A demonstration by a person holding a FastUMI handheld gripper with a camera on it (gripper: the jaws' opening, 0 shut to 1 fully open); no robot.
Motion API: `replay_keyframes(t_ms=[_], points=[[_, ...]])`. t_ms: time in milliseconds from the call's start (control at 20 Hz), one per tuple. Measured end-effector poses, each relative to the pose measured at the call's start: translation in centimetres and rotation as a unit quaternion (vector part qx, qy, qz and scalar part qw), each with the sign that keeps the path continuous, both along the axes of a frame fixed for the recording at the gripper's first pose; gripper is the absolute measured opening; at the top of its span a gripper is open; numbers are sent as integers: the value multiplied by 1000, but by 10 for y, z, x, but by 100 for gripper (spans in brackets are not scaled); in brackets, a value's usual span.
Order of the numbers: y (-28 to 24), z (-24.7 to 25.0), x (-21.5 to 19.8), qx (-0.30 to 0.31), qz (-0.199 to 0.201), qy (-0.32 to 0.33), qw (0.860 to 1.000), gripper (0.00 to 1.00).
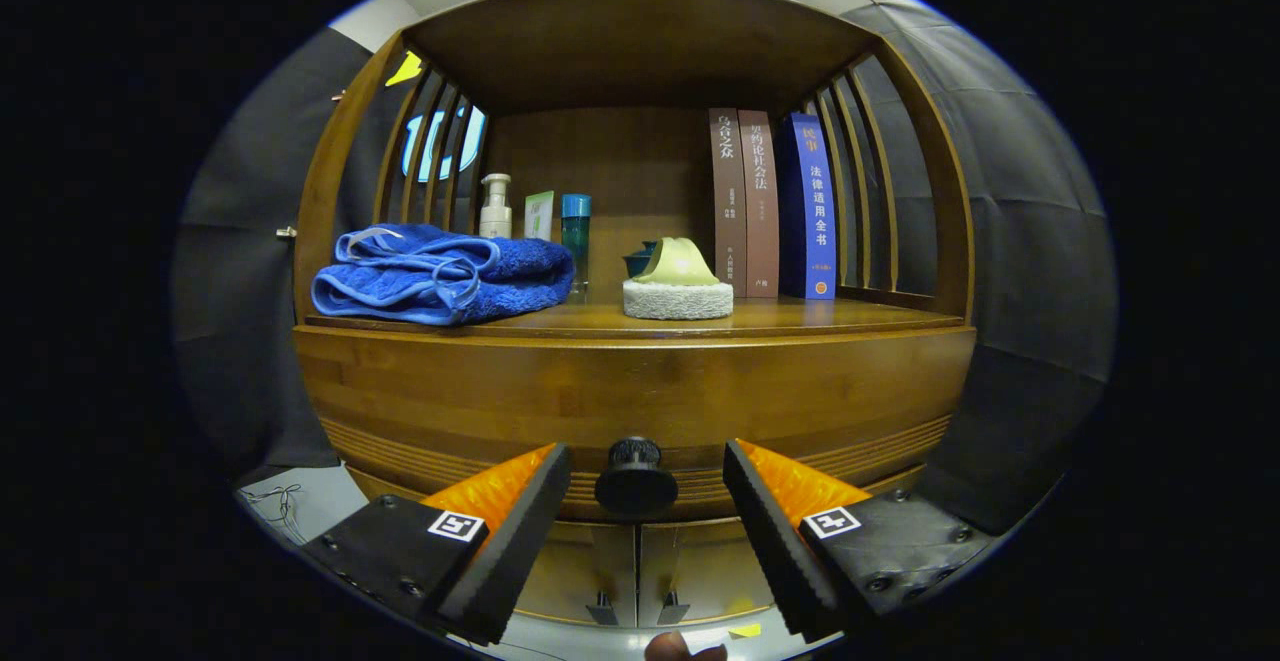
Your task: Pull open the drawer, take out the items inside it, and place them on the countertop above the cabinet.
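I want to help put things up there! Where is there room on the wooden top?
Bare countertop lies in front of the books, right of the sponge. The towel and bottles crowd the left. The gripper is open around the drawer knob.

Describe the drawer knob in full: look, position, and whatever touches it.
The drawer knob is a small, dark, round knob with a ribbed neck behind a wider, smooth cap, probably metal or plastic. It projects from the middle of the wooden drawer front, below the countertop. The drawer looks closed. The knob sits between the fingers of the open gripper, with a gap on either side; neither finger touches it.
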State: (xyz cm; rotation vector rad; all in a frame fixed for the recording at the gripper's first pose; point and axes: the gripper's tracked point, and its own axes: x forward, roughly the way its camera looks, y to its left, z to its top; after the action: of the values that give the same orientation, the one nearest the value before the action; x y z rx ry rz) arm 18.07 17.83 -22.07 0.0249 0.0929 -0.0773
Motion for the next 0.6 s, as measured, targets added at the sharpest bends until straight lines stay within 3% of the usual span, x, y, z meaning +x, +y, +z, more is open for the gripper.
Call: replay_keyframes(t_ms=[250, 600], points=[[-8, 33, -35, -4, -7, -17, 1000, 99], [-23, 125, -91, -5, -12, -56, 998, 99]])
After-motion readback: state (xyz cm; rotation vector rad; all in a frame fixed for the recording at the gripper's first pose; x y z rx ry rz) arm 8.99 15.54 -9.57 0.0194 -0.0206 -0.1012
